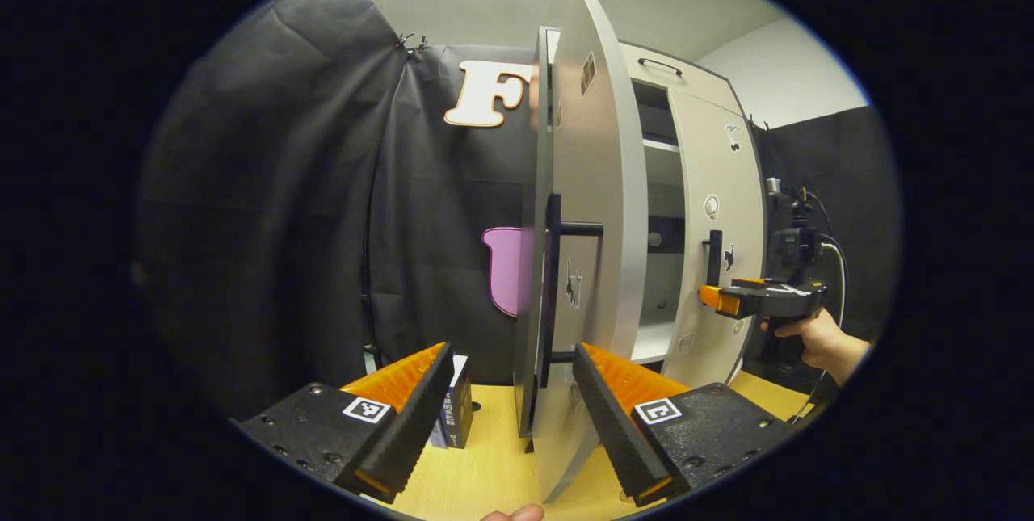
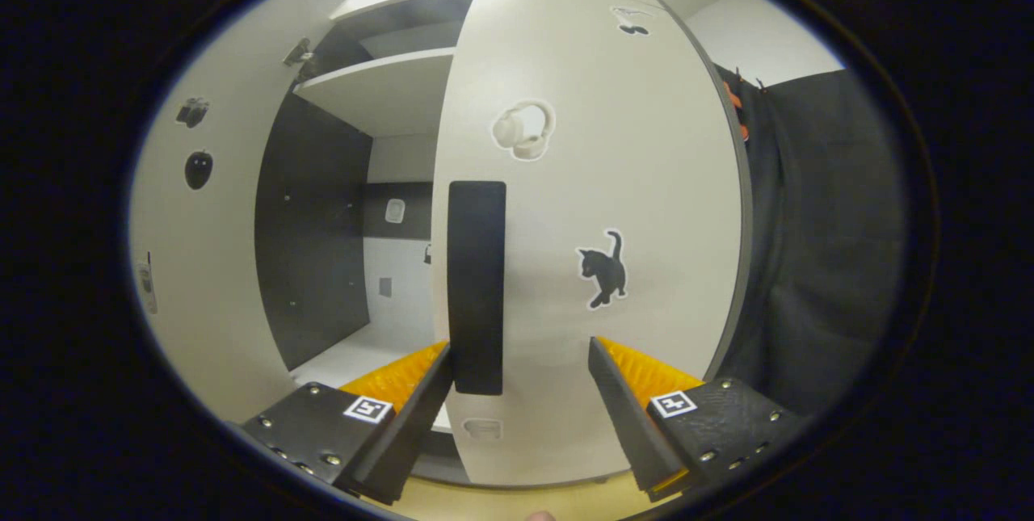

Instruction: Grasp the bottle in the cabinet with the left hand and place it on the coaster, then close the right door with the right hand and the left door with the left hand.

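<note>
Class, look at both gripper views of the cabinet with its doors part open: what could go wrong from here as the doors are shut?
1. The left door stands edge-on between the open fingers of the left gripper; a push might slip off its edge or catch the handle.
2. The right gripper is open right at the right door beside its handle; a finger could snag it.
3. With both doors closing together, their edges might collide.
</note>
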Tool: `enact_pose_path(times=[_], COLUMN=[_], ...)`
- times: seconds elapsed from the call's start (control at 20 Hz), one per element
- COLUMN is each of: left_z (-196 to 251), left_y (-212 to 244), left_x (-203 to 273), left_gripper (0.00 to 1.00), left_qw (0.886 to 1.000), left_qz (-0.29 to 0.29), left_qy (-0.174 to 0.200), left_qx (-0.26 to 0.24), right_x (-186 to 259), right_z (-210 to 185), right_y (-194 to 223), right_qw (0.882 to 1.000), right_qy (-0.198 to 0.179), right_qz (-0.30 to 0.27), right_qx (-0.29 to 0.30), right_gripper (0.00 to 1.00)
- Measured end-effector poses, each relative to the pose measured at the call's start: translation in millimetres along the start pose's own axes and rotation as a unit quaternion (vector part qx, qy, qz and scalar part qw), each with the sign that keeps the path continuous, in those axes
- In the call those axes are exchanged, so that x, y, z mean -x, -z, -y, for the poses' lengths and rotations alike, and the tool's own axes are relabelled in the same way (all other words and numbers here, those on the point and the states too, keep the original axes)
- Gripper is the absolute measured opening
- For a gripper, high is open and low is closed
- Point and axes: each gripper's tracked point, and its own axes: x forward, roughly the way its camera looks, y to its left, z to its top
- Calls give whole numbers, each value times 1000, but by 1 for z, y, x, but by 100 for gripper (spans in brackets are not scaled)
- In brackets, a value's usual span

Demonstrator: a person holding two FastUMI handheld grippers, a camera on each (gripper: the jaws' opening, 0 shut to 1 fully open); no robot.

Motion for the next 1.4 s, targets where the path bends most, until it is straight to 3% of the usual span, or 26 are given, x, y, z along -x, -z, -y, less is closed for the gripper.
enact_pose_path(times=[0.1, 0.15, 0.35, 0.65, 1.0, 1.3, 1.35, 1.4], left_z=[2, 4, 16, 55, 95, 133, 141, 145], left_y=[-1, 2, 4, 4, 2, 8, 9, 10], left_x=[-2, -3, -5, -17, -30, -49, -54, -61], left_gripper=[90, 94, 94, 93, 93, 93, 89, 94], left_qw=[1000, 1000, 998, 996, 997, 996, 996, 996], left_qz=[3, -1, -5, -9, 0, -3, -2, -2], left_qy=[11, 19, 45, 75, 80, 88, 89, 85], left_qx=[6, 12, 39, 36, 1, 11, 11, 8], right_x=[10, 15, 43, 84, 103, 114, 116, 117], right_z=[4, 5, 16, 29, 52, 81, 87, 92], right_y=[2, 3, 12, 11, 16, 28, 29, 29], right_qw=[1000, 1000, 1000, 1000, 1000, 999, 998, 998], right_qy=[0, -2, -9, -21, -16, -4, -2, 1], right_qz=[0, -1, -8, -6, -13, -26, -28, -29], right_qx=[7, 8, 6, -14, -21, -43, -48, -52], right_gripper=[100, 100, 100, 100, 100, 100, 100, 97])
